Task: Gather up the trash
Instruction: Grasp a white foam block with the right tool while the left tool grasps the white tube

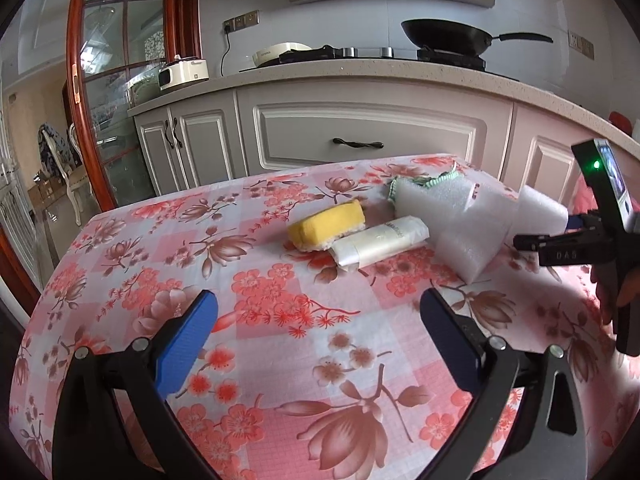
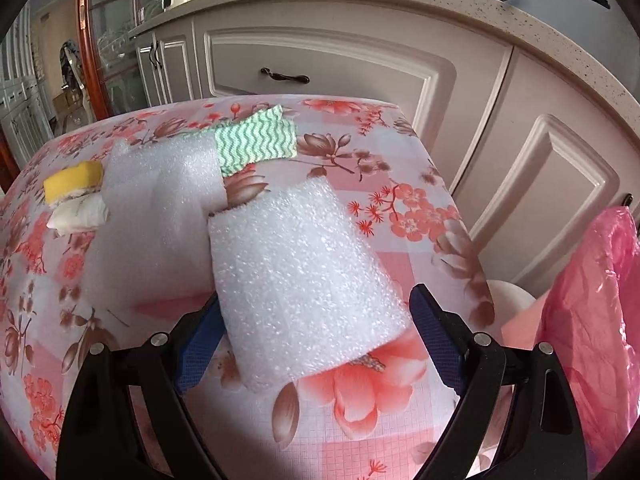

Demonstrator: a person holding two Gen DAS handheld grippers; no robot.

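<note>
On the table (image 1: 168, 240), which is covered by a pink cloth with red and brown flowers, the trash lies in a loose row. At the left is a yellow sponge (image 1: 326, 224) with a pale underside. Touching its front side lies a white folded packet (image 1: 380, 246), wrinkled and a little translucent. To the right come the white foam pieces (image 1: 460, 216) — soft, bubbly sheets, bent and stacked on each other. Behind them a green-and-white wavy cloth (image 2: 256, 138) shows, partly under the foam.

The nearest foam piece (image 2: 304, 280) is a folded sheet that lies between the jaws of the right gripper (image 2: 316, 344). These jaws stand wide apart; the left pad is just beside the foam or touching it, the right pad is clear of it, so nothing is clamped. The left gripper (image 1: 320, 344) hangs over the bare cloth nearer to the camera, its jaws also wide apart with nothing between them, well apart from the sponge.

Beyond the table runs a row of pale cabinets (image 1: 360, 136) with dark handles under a speckled worktop. On it stand a small white appliance (image 1: 182, 74) and a black pan (image 1: 448, 38) on the stove. At the far left is a wooden-framed glass door (image 1: 112, 100) — at the far right, beside the table, hangs a pink plastic bag (image 2: 592, 320).
</note>
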